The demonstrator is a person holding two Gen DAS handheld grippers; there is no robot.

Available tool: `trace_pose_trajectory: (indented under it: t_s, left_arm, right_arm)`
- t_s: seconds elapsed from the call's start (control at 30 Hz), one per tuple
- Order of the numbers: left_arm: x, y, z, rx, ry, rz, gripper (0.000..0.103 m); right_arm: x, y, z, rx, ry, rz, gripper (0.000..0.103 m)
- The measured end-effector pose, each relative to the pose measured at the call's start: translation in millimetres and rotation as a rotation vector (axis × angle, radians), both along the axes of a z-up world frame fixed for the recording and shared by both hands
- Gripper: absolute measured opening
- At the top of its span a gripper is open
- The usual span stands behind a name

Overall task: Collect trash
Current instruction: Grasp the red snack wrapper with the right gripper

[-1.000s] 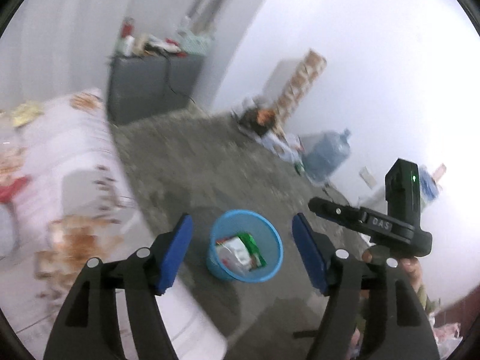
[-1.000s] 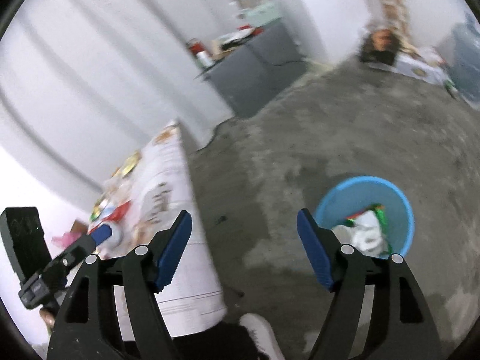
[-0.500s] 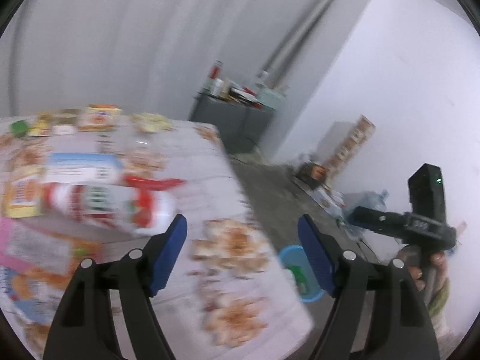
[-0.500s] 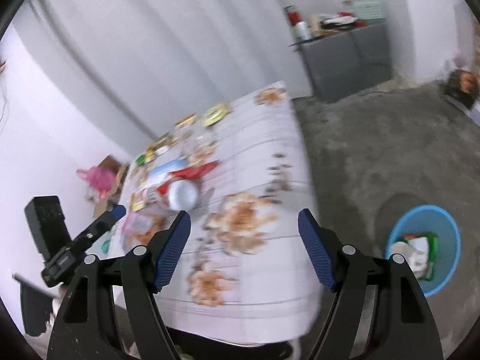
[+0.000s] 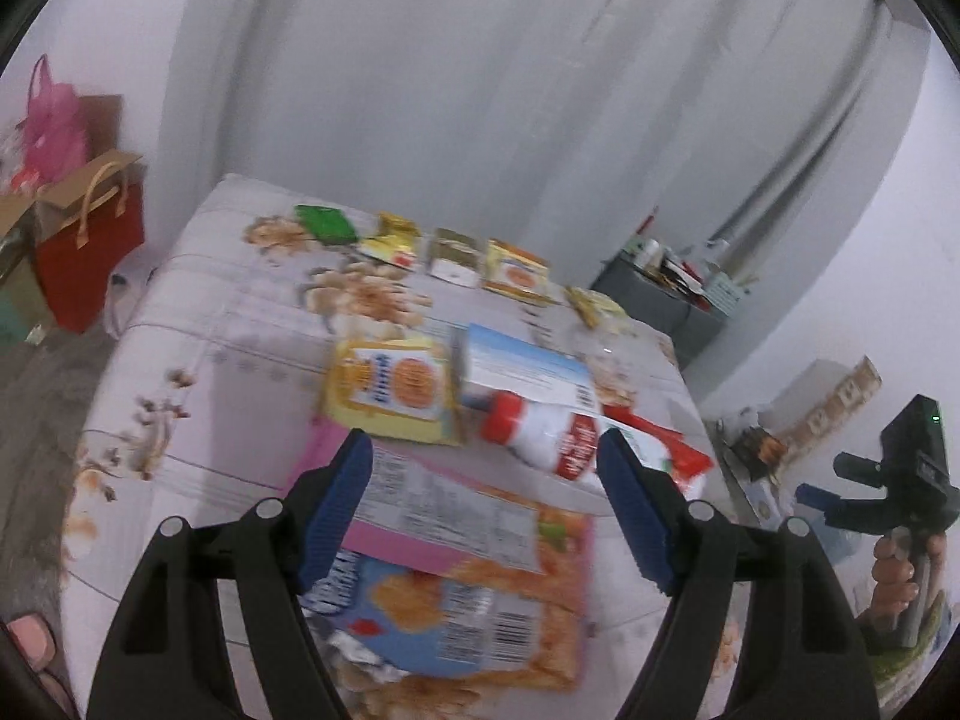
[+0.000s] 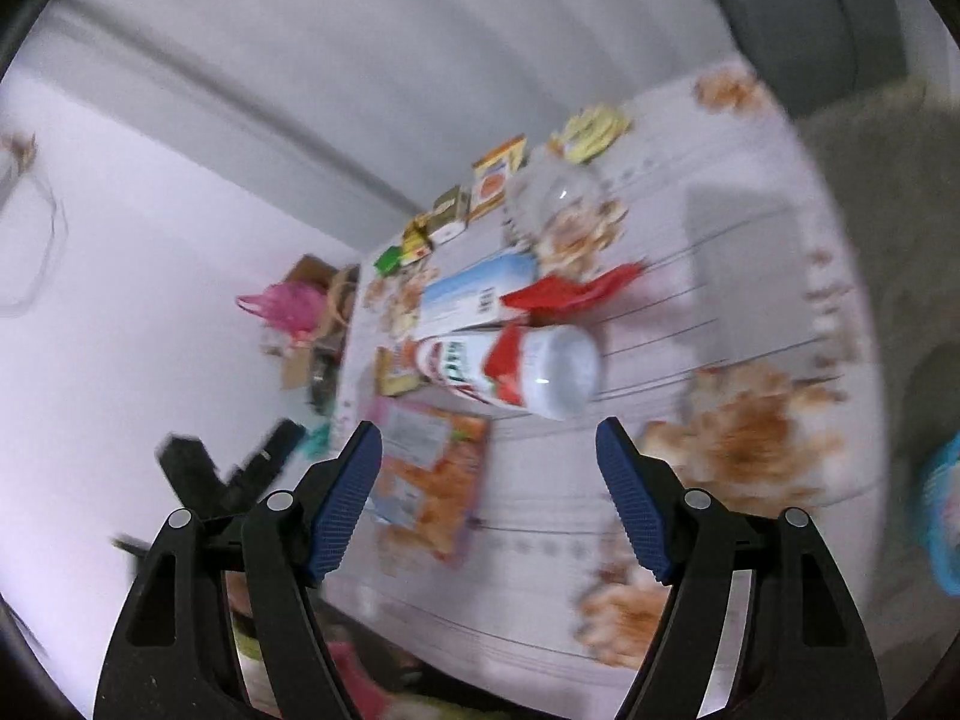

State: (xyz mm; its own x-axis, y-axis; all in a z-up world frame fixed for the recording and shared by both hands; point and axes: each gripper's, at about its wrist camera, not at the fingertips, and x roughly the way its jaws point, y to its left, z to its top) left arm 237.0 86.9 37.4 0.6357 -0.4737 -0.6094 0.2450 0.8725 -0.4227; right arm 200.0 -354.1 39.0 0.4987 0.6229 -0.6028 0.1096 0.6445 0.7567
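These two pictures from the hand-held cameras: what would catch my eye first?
Probably the white plastic bottle with a red cap and label, lying on its side mid-table among scattered wrappers. In front of it lies a big orange snack bag, near the left tool. The floral tablecloth underneath is busy too.

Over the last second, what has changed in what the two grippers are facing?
Both grippers swung away from the blue bin on the floor and toward the table. The left gripper now hangs over the orange snack bag, the right gripper faces the white bottle, and the bin sits at that view's right edge. Nothing was picked up or let go. Both stay open and empty, and the litter looks undisturbed.
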Motion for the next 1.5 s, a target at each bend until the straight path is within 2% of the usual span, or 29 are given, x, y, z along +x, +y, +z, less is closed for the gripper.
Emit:
trace_pose_trajectory:
  t_s: [0.17, 0.37, 0.53, 0.6, 0.77, 0.87, 0.93, 1.0, 1.07, 1.17, 1.33, 1.5]
  left_arm:
    - [17, 17, -13, -0.021, 0.048, 0.015, 0.075]
    - [63, 28, -41, -0.009, 0.202, 0.038, 0.074]
    - [102, 18, -60, 0.018, 0.282, 0.011, 0.063]
    - [114, 12, -65, 0.056, 0.296, 0.009, 0.058]
    - [132, -4, -78, 0.171, 0.312, -0.003, 0.046]
    - [137, -8, -88, 0.213, 0.330, -0.007, 0.037]
    - [136, -10, -89, 0.232, 0.311, -0.003, 0.033]
    - [136, -11, -90, 0.251, 0.301, -0.003, 0.026]
    - [135, -12, -91, 0.259, 0.299, -0.006, 0.011]
    - [134, -15, -92, 0.267, 0.294, -0.019, 0.000]
    - [130, -19, -90, 0.256, 0.276, -0.035, 0.000]
    - [124, -18, -76, 0.191, 0.221, -0.040, 0.000]
  right_arm:
    - [26, 0, -23, 0.121, 0.095, -0.049, 0.071]
    - [50, -6, -47, 0.187, 0.176, -0.095, 0.071]
    - [60, -14, -65, 0.238, 0.232, -0.131, 0.071]
    - [63, -16, -72, 0.259, 0.252, -0.142, 0.071]
    - [70, -20, -83, 0.298, 0.280, -0.161, 0.071]
    - [75, -22, -87, 0.316, 0.286, -0.166, 0.071]
    - [78, -22, -90, 0.327, 0.290, -0.170, 0.071]
    - [80, -22, -92, 0.339, 0.298, -0.173, 0.070]
    - [83, -22, -96, 0.351, 0.307, -0.175, 0.069]
    - [85, -22, -100, 0.372, 0.319, -0.180, 0.066]
    - [88, -24, -108, 0.398, 0.343, -0.185, 0.059]
    - [85, -34, -118, 0.427, 0.359, -0.214, 0.046]
